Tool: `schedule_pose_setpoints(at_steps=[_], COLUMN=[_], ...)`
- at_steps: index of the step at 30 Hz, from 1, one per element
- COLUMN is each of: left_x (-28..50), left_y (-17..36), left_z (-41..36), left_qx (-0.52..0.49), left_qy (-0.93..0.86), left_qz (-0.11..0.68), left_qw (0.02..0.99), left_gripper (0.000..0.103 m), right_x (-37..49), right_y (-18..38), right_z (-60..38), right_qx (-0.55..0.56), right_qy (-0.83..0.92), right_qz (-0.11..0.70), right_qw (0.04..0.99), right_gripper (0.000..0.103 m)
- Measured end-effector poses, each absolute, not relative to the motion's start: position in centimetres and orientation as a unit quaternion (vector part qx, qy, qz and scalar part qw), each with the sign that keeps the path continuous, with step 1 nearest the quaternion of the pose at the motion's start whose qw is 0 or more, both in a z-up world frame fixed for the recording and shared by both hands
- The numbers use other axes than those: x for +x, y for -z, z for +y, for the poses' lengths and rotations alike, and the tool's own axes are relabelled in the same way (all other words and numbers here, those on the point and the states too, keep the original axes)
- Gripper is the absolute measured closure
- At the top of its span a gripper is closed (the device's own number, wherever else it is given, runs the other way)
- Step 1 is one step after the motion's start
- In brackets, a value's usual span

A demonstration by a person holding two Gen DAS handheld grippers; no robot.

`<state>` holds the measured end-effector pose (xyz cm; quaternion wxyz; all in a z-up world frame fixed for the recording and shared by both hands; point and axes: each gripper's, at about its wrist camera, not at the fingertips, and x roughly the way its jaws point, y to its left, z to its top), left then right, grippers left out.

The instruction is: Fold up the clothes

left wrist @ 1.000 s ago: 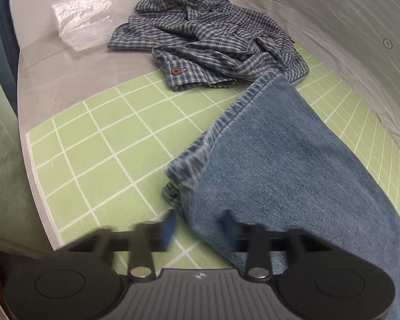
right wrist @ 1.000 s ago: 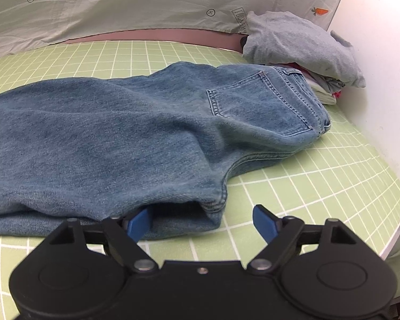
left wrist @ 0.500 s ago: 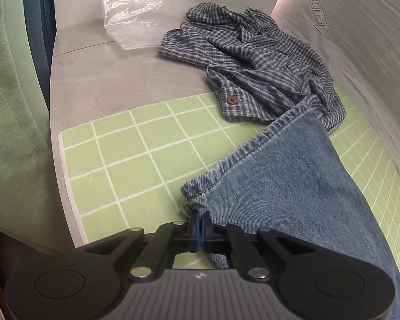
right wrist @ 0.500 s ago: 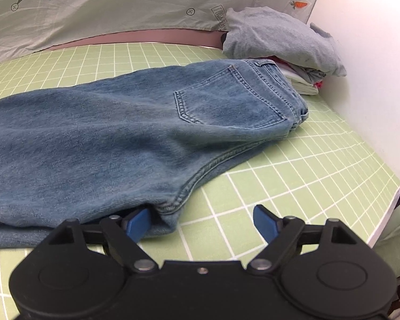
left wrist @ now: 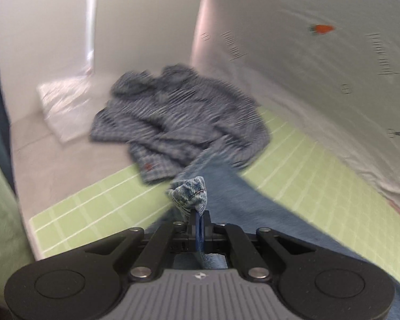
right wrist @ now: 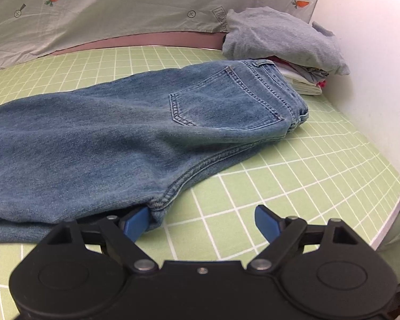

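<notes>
Green gridded matting is covering the counter [right wrist: 293, 176] in front of you, with a carrot-print sheet [right wrist: 120, 8] hanging behind it. Your jeans [right wrist: 106, 138] are lying flat along the mat, waistband towards a stack of folded clothes [right wrist: 285, 42] at the wall.

Your left hand-held gripper [left wrist: 199, 224] is clamping its jaws tight on the leg hem [left wrist: 190, 192], which is bunching up above the pads and looking lifted off the mat. Your right hand-held gripper [right wrist: 202, 221] is sitting wide open at the crotch seam, its left pad touching the denim edge and gripping nothing.

Watch the crumpled plaid shirt [left wrist: 178, 122] just beyond the hem: it is lying against the far part of the leg, so swinging the hem over could be dragging it along. You are also holding only a small pinch of thick denim, which may be slipping out under the leg's weight. With the right side unpinned, the whole garment could be sliding instead of folding, leaving the crease crooked.
</notes>
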<state>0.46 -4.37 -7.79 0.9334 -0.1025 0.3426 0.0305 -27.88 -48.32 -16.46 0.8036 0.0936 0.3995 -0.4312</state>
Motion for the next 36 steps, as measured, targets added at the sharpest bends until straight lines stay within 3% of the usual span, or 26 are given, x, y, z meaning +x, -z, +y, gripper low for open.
schedule_pose_setpoints(at_steps=[7,13,15,18,20,22,31,36], left_x=[-2.1,-6.1,-7.1,-7.1,-6.9,-6.5,-2.6,-1.2], left_y=[7.2,13.9,16.0,16.6,15.8,14.9,14.1,14.5], left_z=[-16.4,-25.5,-26.6,-25.2,-23.5,-21.7,-13.1,-8.5], left_qx=[-0.030,0.063,0.106,0.083,0.051,0.023,-0.013,-0.005], left_qy=[0.130,0.254,0.240,0.243,0.235,0.223,0.098,0.059], left_qz=[0.338,0.438,0.466,0.489,0.484,0.475,0.478,0.496], left_qw=[0.932,0.860,0.845,0.834,0.841,0.851,0.873,0.866], left_gripper=[0.101,0.100,0.093,0.089,0.065,0.057,0.051,0.040], right_x=[-29.0,-30.1,-30.2,-30.4,-30.5,-30.7,-26.9,-22.6], right_y=[16.2,16.3,16.4,16.4,16.3,16.2,15.0,14.6], right_z=[-49.3,-50.2,-50.6,-50.9,-51.1,-51.3,-49.3,-46.4], right_qx=[0.090,0.098,0.096,0.103,0.109,0.116,0.114,0.105], right_qy=[0.402,0.391,0.395,0.401,0.406,0.410,0.413,0.403], right_qz=[0.397,0.399,0.405,0.404,0.401,0.398,0.371,0.358], right_qw=[0.820,0.824,0.819,0.816,0.814,0.812,0.824,0.835], right_gripper=[0.014,0.013,0.013,0.013,0.013,0.013,0.013,0.013])
